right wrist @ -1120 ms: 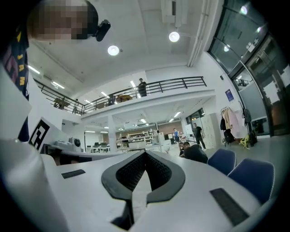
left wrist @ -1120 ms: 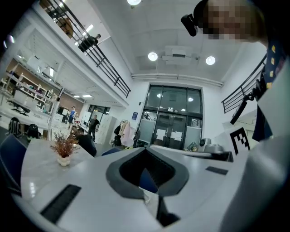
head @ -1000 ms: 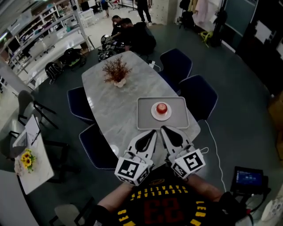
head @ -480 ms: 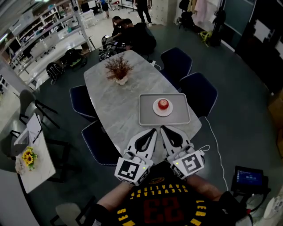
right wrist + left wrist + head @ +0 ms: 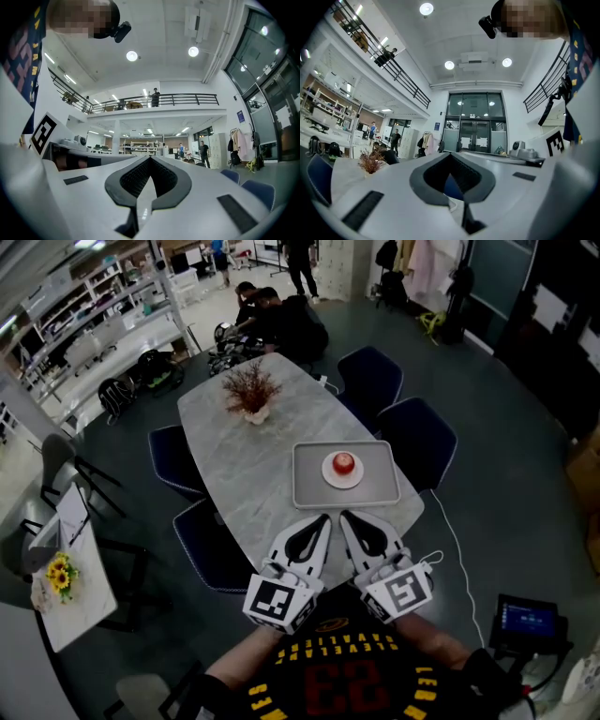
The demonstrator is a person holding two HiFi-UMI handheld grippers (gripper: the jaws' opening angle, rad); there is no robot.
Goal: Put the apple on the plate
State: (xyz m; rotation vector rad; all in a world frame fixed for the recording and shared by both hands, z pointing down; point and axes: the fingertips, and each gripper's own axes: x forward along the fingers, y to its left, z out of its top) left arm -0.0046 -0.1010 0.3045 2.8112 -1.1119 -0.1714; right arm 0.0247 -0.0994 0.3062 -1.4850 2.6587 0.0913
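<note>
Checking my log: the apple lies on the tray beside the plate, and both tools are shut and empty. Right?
No. The head view shows the apple on the plate, which sits on the tray. The left tool and right tool are shut and empty.

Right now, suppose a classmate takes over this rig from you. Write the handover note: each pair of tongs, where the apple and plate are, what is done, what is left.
Left tongs: shut, empty, held low at the table's near end.
Right tongs: shut, empty, beside the left pair.
Apple: sits on the white plate, which rests on the grey tray on the marble table.
Done: the apple is on the plate.
Left: nothing for this task, as far as the views show; neither pair touches anything.
</note>
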